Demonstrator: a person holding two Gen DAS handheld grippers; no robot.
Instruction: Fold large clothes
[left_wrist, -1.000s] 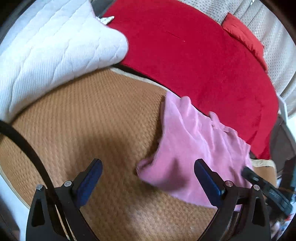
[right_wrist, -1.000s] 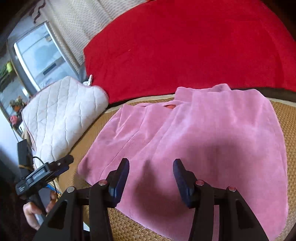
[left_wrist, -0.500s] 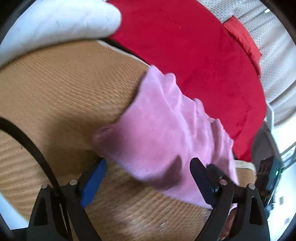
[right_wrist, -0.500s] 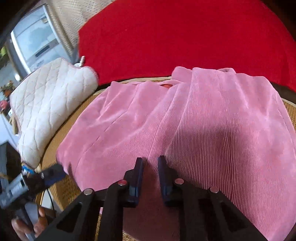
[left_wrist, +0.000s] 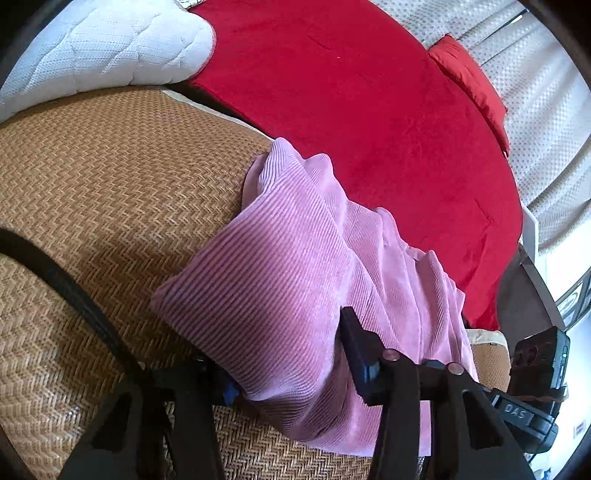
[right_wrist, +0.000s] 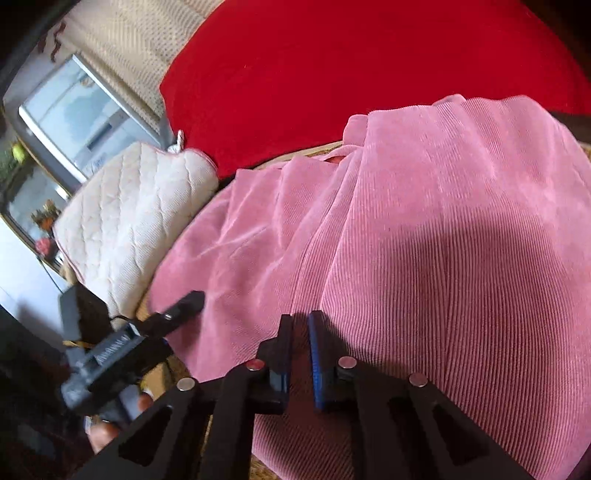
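A pink corduroy garment (left_wrist: 295, 280) lies on a woven straw mat (left_wrist: 110, 192); it fills the right wrist view (right_wrist: 424, 240). My left gripper (left_wrist: 288, 373) has its fingers around the garment's near corner, cloth bunched between them, one pad hidden under the fabric. My right gripper (right_wrist: 299, 354) is shut on a fold of the garment at its near edge. The left gripper also shows in the right wrist view (right_wrist: 184, 306), at the garment's left edge.
A red blanket (left_wrist: 369, 110) covers the bed behind the mat. A white quilted cushion (left_wrist: 103, 48) lies at the mat's far left. A black cable (left_wrist: 66, 288) crosses the mat at the left. A window (right_wrist: 74, 118) is at the far left.
My left gripper moved onto the garment's corner and closed on it. My right gripper closed from open onto a fold of the garment.
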